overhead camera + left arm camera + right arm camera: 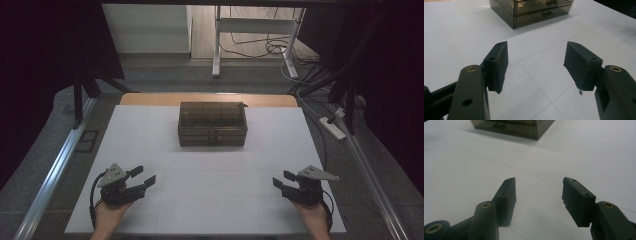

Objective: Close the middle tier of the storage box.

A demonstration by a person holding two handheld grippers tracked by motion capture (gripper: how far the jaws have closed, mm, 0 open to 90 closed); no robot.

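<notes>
Both the left gripper (142, 178) and right gripper (281, 183) are held wide open and empty near the worktop (210, 200) edge, angled toward the smoked drawer box (212, 123) at centre, well apart, seemingly readied for an approach.

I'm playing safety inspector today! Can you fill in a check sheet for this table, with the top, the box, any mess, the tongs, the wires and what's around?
Surface: flat white table top, faint grid lines, one tiny dark speck.
Job's things: smoky see-through plastic box with drawers, at the far middle, drawers shut, untouched.
Clutter: nothing seen.
Grippers: left black tongs and right black tongs both open, holding nothing, near the front corners and apart from the box.
Cables: black cable trails from the left tongs; loose wires on the floor beyond.
Surroundings: grey floor, white desk frame, metal rails.
</notes>
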